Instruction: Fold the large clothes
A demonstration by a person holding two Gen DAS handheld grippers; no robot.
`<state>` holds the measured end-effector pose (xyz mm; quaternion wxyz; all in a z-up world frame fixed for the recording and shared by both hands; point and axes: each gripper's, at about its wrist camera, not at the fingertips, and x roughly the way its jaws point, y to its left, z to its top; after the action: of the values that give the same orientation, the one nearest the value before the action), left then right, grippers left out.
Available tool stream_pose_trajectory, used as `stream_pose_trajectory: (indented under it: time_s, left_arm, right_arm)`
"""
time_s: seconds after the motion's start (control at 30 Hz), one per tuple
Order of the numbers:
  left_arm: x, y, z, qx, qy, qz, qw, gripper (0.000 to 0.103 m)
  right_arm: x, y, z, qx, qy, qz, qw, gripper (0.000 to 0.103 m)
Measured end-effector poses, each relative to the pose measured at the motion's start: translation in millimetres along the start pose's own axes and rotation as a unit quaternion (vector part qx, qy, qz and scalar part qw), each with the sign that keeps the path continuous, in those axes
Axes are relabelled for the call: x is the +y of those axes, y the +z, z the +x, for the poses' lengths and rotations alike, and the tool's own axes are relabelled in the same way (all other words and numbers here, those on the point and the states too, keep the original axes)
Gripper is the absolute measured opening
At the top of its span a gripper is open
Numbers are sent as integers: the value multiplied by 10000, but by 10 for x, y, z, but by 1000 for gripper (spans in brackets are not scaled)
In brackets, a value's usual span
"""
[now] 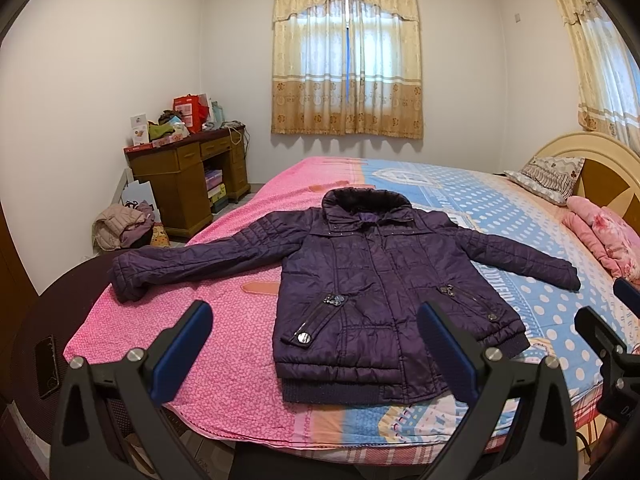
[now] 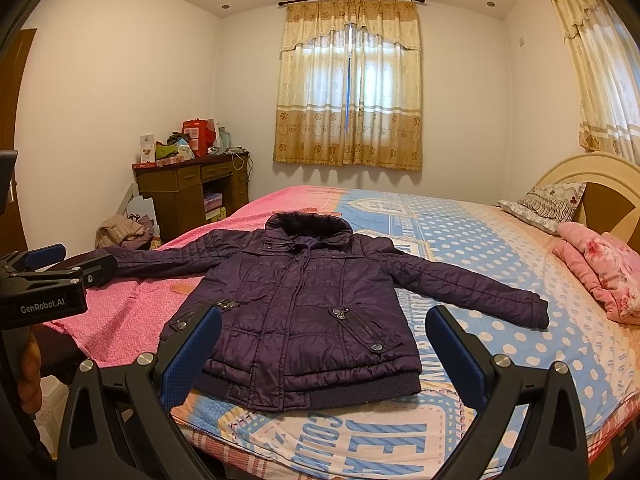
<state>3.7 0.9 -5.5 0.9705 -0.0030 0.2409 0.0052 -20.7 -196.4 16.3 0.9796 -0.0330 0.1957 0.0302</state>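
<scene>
Purple and quilted, the one jacket (image 1: 372, 280) lies flat on the bed (image 1: 224, 320), face up, both sleeves spread, its ribbed hem close to the near edge and bare bedspread open on either side. My left tongs (image 1: 316, 348) and right tongs (image 2: 324, 356) both hover spread wide above that near edge, holding nothing. Only the left view shows a phone (image 1: 47, 366) on a dark seat beside the bed; two pillows (image 2: 548, 204) lie at the headboard.
</scene>
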Motion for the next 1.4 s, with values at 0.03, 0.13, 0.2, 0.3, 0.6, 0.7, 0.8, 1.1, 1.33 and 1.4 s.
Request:
stream_pose_trajectory:
  time_s: [0.03,0.13,0.2,0.3,0.6,0.7,0.8,1.1,1.33,1.4]
  left_arm:
    - [1,0,-1,0,3,-3,10000,103]
    - [2,1,1,-2,2,-6,10000,103]
    - [0,2,0,0,1,-7,10000,103]
    - [-1,6,-1,0,-3,-9,10000,103]
    - [2,3,-1,-5,3,-10,10000,103]
    - [4,4,0,-1,0,-15,10000,103]
    - [1,4,-2,-1,4,-7,10000,103]
    - [4,2,-1,-2,-6,-12,10000,103]
    - [3,2,-1,0,-2,-8,10000,103]
    - [8,3,0,0,1,-6,10000,103]
  right_arm:
    - [5,-4,1,-1,1,-1,10000,102]
    - [-2,-1,1,1,-2,7,10000,102]
    - [0,-5,2,2,2,9,10000,102]
    - [4,-8,3,4,6,14,10000,102]
    - [37,-10,19,8,19,22,10000,102]
    - [39,-11,19,8,18,24,10000,102]
    - [31,-7,18,8,21,27,10000,102]
    - [73,-21,32,12,44,31,10000,102]
    - [137,-19,33,17,92,39,9999,102]
    - [143,-18,34,20,117,49,9999,102]
